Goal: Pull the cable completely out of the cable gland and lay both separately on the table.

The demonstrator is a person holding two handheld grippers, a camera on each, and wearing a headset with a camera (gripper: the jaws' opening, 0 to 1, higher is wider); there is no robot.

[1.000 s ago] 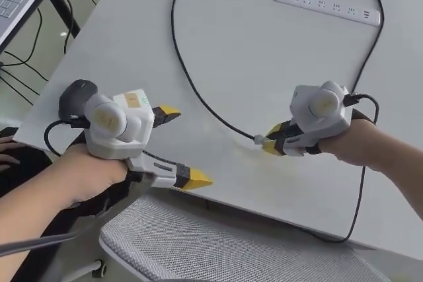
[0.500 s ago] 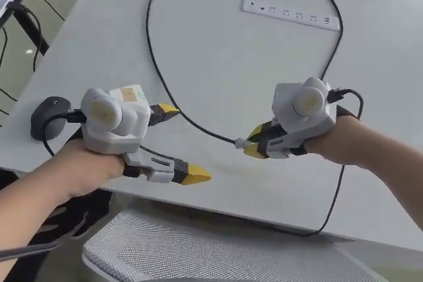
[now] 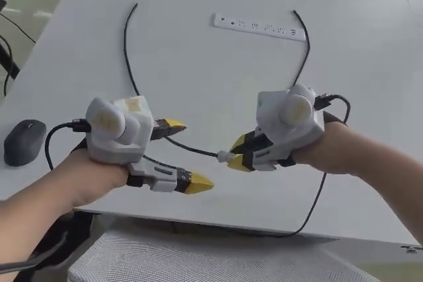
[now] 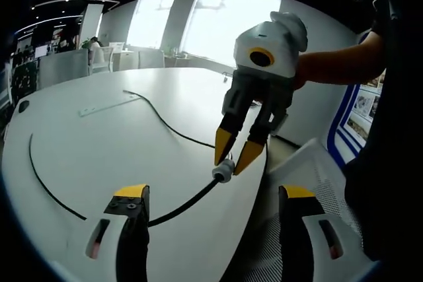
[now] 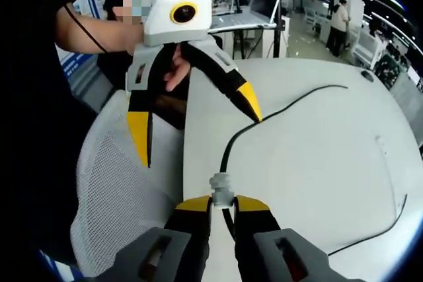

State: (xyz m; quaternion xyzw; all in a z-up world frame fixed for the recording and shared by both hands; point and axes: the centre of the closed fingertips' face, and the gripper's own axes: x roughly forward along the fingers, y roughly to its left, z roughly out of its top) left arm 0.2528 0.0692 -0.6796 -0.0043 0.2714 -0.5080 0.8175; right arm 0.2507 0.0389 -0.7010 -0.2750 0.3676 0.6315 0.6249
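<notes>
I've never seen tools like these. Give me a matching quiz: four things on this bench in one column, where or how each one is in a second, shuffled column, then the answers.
Things:
1. left gripper
2. right gripper
3. power strip
4. mouse

Place or state:
A. lies at the far side of the table
B. jaws wide open, holding nothing
C. sits by the table's left edge
D. jaws shut on the white cable gland

Pairs: 1-B, 2-D, 3-A, 4-C.

Left claw: brought closer to right claw and held cable gland, near bench edge; cable now flanked by its jaws.
</notes>
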